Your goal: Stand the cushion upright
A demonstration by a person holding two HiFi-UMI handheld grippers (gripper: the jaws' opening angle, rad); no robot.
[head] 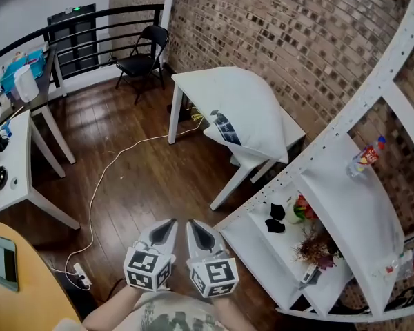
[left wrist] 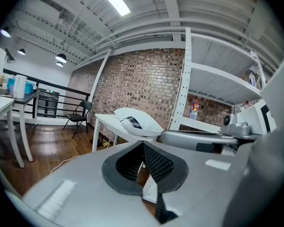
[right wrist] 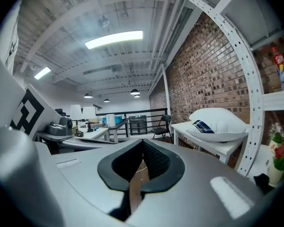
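A white cushion (head: 238, 112) with a dark label lies flat on a small white table (head: 295, 128) against the brick wall. It also shows in the left gripper view as the cushion (left wrist: 135, 122) and in the right gripper view as the cushion (right wrist: 217, 123). My left gripper (head: 169, 225) and right gripper (head: 196, 226) are side by side low in the head view, well short of the table. Both are shut with nothing between their jaws. In their own views the left gripper (left wrist: 143, 145) and right gripper (right wrist: 143, 144) point toward the table.
A white shelf unit (head: 345, 205) with small items and a bottle (head: 364, 157) stands right of the table. A black folding chair (head: 143, 55) is at the back. White desks (head: 14, 178) line the left. A white cable (head: 100, 185) crosses the wooden floor to a power strip (head: 81, 274).
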